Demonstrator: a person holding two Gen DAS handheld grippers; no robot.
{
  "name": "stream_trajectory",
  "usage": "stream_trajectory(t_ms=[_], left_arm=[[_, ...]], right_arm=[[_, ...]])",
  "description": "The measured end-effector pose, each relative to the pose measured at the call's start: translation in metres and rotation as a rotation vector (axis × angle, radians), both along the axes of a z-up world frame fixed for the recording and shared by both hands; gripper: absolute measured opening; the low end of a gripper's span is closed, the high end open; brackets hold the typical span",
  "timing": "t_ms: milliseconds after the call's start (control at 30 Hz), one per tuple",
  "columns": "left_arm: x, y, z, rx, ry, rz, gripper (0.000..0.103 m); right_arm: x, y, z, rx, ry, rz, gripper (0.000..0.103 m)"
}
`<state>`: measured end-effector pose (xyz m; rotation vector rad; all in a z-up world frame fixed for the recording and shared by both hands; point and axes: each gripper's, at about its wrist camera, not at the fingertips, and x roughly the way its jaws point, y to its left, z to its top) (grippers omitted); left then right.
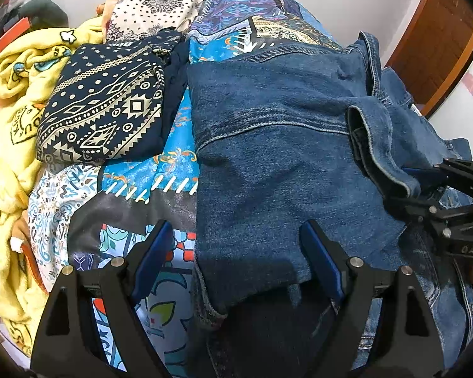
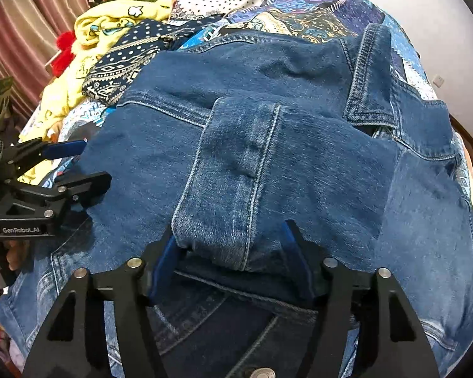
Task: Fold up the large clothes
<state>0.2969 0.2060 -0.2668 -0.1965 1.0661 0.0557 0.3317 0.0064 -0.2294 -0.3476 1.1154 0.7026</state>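
A blue denim jacket [image 1: 283, 145] lies partly folded on a patterned bedspread [image 1: 173, 170]; it fills the right wrist view [image 2: 268, 145]. My left gripper [image 1: 236, 239] is open, its jaws wide apart over the jacket's left edge and empty; it shows at the left of the right wrist view [image 2: 82, 160]. My right gripper [image 2: 230, 239] is open with a folded sleeve cuff [image 2: 233, 189] lying between its fingers, not pinched. In the left wrist view the right gripper [image 1: 425, 173] sits at the cuff's end [image 1: 384, 157].
A folded navy patterned garment [image 1: 104, 110] lies left of the jacket. A yellow blanket [image 1: 12, 126] is heaped at the bed's left side. A brown wooden door [image 1: 438, 41] stands at the right. Curtains [image 2: 22, 15] hang at the far left.
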Motion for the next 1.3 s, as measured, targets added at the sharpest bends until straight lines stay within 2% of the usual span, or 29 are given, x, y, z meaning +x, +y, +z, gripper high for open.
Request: stream_trajectory(t_ms=[67, 100, 233, 433, 667, 867, 967, 1133, 1300], left_arm=[[0.0, -0.003, 0.003, 0.018, 0.006, 0.004, 0.084], [0.0, -0.004, 0.005, 0.029, 0.01, 0.005, 0.083], [-0.006, -0.019, 0.023, 0.068, -0.022, -0.03, 0.083], [-0.01, -0.054, 0.062, 0.185, -0.112, -0.092, 0.083], [0.003, -0.092, 0.091, 0.204, -0.16, -0.134, 0.084], [0.02, -0.127, 0.093, 0.216, -0.15, -0.171, 0.084], [0.024, -0.144, 0.089, 0.227, -0.149, -0.202, 0.085], [0.036, -0.16, 0.073, 0.241, -0.103, -0.233, 0.086], [0.046, -0.166, 0.055, 0.249, -0.049, -0.241, 0.086]], right_arm=[[-0.003, -0.001, 0.003, -0.003, -0.015, 0.004, 0.028], [-0.004, -0.002, 0.005, 0.002, -0.023, 0.002, 0.026], [-0.003, -0.018, 0.018, 0.075, -0.02, -0.034, 0.023], [0.003, -0.043, 0.05, 0.161, -0.073, -0.116, 0.023], [0.007, -0.091, 0.073, 0.218, -0.139, -0.223, 0.023], [0.006, -0.134, 0.065, 0.258, -0.117, -0.317, 0.023], [0.009, -0.154, 0.057, 0.28, -0.075, -0.373, 0.023], [0.013, -0.18, 0.042, 0.318, -0.022, -0.441, 0.022], [0.013, -0.196, 0.027, 0.312, 0.005, -0.471, 0.022]])
